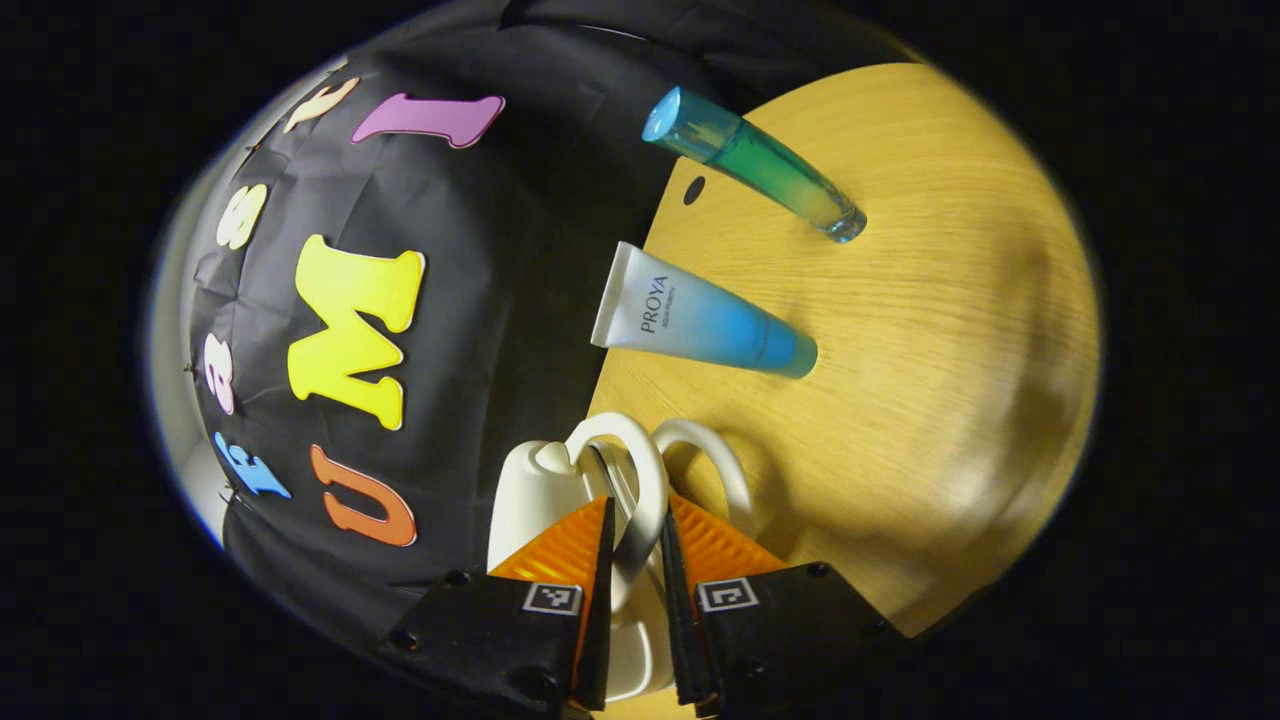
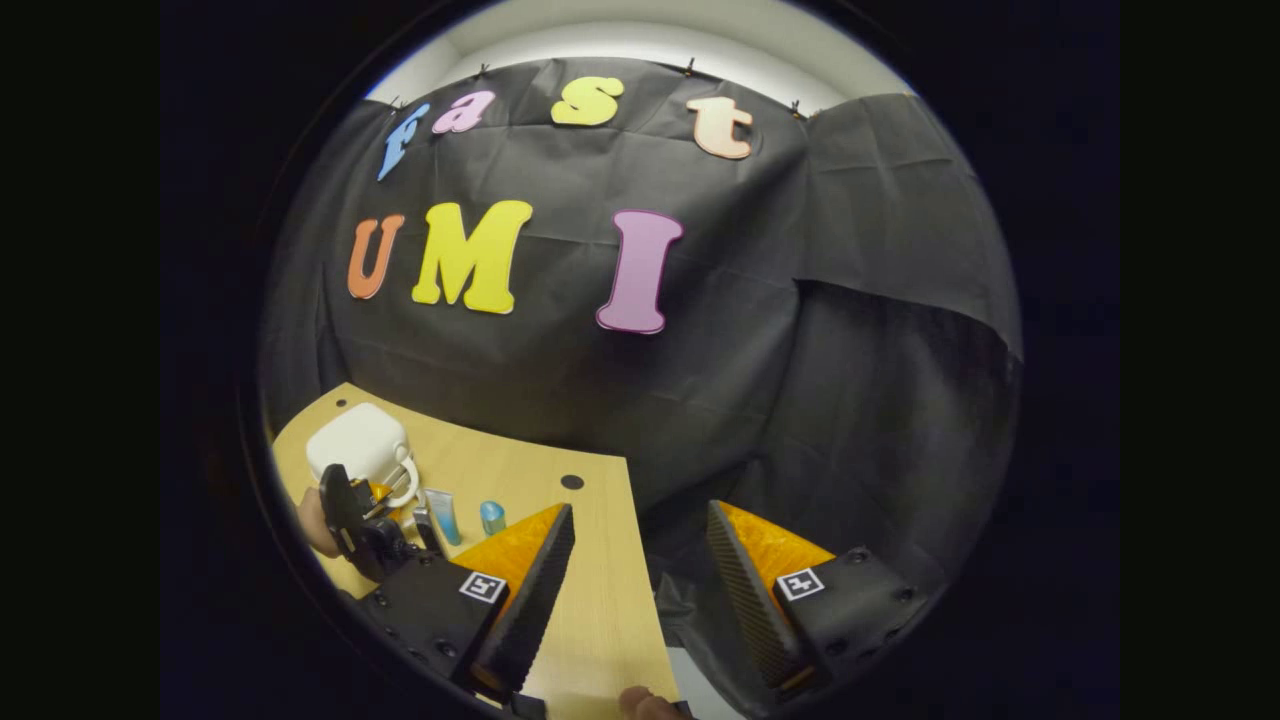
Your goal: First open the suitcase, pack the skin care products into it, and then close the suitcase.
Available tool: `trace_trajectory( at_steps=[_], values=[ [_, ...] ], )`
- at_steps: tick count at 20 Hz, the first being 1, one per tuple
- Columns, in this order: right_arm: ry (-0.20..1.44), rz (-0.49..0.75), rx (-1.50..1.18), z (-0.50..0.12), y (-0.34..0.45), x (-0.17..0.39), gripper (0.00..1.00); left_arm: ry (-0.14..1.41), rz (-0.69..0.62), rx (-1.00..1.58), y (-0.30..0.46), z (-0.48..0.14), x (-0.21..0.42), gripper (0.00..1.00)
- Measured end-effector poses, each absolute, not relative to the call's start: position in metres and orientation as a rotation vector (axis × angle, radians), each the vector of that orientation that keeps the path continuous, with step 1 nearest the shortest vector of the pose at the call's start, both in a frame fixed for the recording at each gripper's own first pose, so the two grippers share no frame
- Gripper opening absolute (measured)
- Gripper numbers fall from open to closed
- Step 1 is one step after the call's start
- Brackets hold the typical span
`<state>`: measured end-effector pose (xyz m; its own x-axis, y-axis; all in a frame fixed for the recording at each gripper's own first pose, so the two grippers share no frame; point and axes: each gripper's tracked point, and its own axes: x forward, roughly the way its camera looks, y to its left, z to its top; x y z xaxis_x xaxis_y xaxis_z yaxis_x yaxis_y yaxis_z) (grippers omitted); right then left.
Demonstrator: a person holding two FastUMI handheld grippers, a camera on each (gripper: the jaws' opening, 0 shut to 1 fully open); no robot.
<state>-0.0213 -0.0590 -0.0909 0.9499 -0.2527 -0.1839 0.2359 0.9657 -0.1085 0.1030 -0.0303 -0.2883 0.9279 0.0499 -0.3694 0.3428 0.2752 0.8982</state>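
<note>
White plastic is what the left gripper point(image 1: 635, 545) is working on: the case point(image 1: 540, 500), a small rounded suitcase lying at the table's point(image 1: 930, 400) edge next to the wall cloth, with two looped handles side by side. In the left gripper view the fingers are standing nearly closed with one handle point(image 1: 640, 480) running between them, and they look to be pinching it, though contact of both pads is hard to confirm; the other handle point(image 1: 715, 455) is sitting just beside the far finger, outside the grip. The step in hand is, I judge, opening the case by parting the two halves at the handles. Doing it well is calling for a firm hold on that one loop only, a pull that is swinging away from the free loop rather than dragging the whole case, and something bracing the other half so it is not sliding off the edge. The right gripper point(image 2: 640, 590) is hanging well apart from the case, its fingers spread wide on nothing, over the table's near corner; it is free to come in and steady the shell. The tube point(image 1: 700, 320) and the bottle point(image 1: 750, 160) are lying on the table beyond the case, apart from each other and clear of the lid's likely swing. In the right gripper view the case point(image 2: 358, 440) and the left gripper point(image 2: 365, 520) are showing small at the far side.
</note>
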Motion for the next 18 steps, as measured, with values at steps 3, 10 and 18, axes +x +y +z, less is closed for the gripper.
trace_trajectory(
  at_steps=[3, 10, 18],
  values=[
    [0.187, -0.236, -0.050, -0.089, -0.059, -0.021, 0.79, 0.358, -0.196, 1.310, -0.034, -0.285, 0.106, 0.13],
    [0.162, -0.319, -0.029, -0.081, -0.055, -0.020, 0.80, 0.367, -0.219, 1.188, -0.031, -0.263, 0.109, 0.03],
    [0.117, -0.320, -0.017, -0.061, -0.008, 0.001, 0.80, 0.329, -0.170, 0.918, 0.001, -0.177, 0.114, 0.03]
  ],
)
